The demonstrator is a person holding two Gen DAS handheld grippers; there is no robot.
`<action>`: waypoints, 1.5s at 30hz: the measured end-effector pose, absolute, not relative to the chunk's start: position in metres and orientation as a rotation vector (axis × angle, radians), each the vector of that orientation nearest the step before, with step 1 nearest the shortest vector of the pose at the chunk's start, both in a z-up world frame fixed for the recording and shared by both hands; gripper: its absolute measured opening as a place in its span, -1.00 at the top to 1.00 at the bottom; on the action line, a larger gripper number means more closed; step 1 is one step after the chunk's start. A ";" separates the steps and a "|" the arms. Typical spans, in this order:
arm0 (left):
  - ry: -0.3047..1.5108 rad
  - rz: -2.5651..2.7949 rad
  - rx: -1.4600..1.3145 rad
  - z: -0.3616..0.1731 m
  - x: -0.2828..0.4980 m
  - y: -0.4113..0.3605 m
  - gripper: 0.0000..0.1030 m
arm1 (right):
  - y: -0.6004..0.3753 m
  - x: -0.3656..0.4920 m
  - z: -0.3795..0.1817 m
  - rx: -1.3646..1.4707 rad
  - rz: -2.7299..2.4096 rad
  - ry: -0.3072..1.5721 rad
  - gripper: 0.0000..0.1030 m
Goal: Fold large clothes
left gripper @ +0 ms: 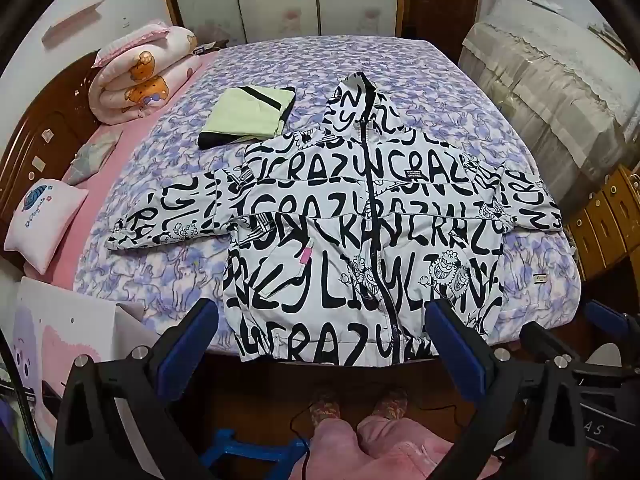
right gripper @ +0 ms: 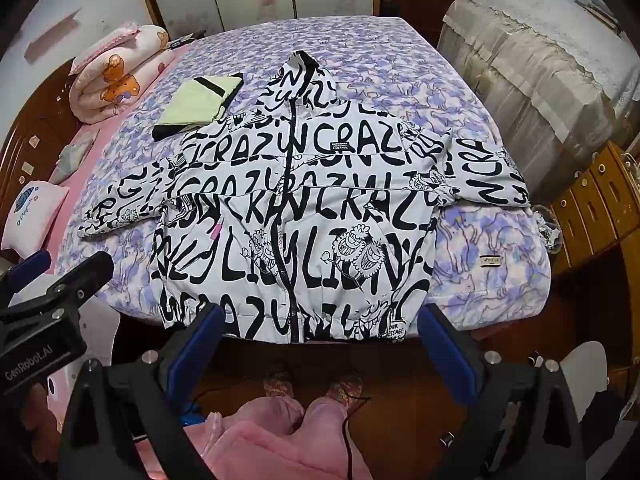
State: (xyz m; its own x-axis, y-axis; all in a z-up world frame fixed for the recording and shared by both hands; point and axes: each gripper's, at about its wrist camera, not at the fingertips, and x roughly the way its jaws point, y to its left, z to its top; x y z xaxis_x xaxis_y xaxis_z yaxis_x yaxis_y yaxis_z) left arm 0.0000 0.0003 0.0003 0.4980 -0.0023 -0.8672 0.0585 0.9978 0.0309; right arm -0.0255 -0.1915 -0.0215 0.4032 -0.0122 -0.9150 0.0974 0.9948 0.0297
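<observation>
A white hooded jacket (left gripper: 360, 232) (right gripper: 296, 216) covered in black lettering lies spread flat, front up, on the bed. Its sleeves stretch out to both sides, its hood points away, and its hem hangs over the near bed edge. My left gripper (left gripper: 322, 332) hovers open above that hem, blue pads wide apart, with nothing between them. My right gripper (right gripper: 320, 334) stands open the same way over the hem, a little further right. The right gripper's fingers (left gripper: 608, 320) show at the right edge of the left wrist view; the left gripper's fingers (right gripper: 80, 276) show at the left of the right wrist view.
A folded pale-green and black garment (left gripper: 248, 114) (right gripper: 198, 104) lies on the purple-patterned bed (left gripper: 400, 72) beside the jacket's left shoulder. A rolled pink quilt (left gripper: 140, 76) and a small pillow (left gripper: 44, 224) sit at the left. A covered cabinet (left gripper: 552, 92) stands right. The person's slippered feet (left gripper: 356, 404) are on the wooden floor below.
</observation>
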 end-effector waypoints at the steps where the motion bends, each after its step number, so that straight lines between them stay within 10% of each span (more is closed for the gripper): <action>1: 1.047 -0.036 0.059 0.000 0.000 0.001 -0.99 | -0.192 -0.026 -0.021 0.083 -0.070 1.153 -0.90; 45: 1.034 -0.051 0.056 0.007 0.001 -0.006 -0.99 | -0.209 -0.024 -0.028 0.082 -0.070 1.154 -0.90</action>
State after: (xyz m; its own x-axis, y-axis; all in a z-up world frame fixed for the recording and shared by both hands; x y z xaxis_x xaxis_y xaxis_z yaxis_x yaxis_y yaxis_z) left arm 0.0010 -0.0058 0.0066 0.5103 -0.0162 -0.8598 0.0689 0.9974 0.0222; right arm -0.0236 -0.2093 -0.0284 0.4033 -0.0135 -0.9150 0.0979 0.9948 0.0285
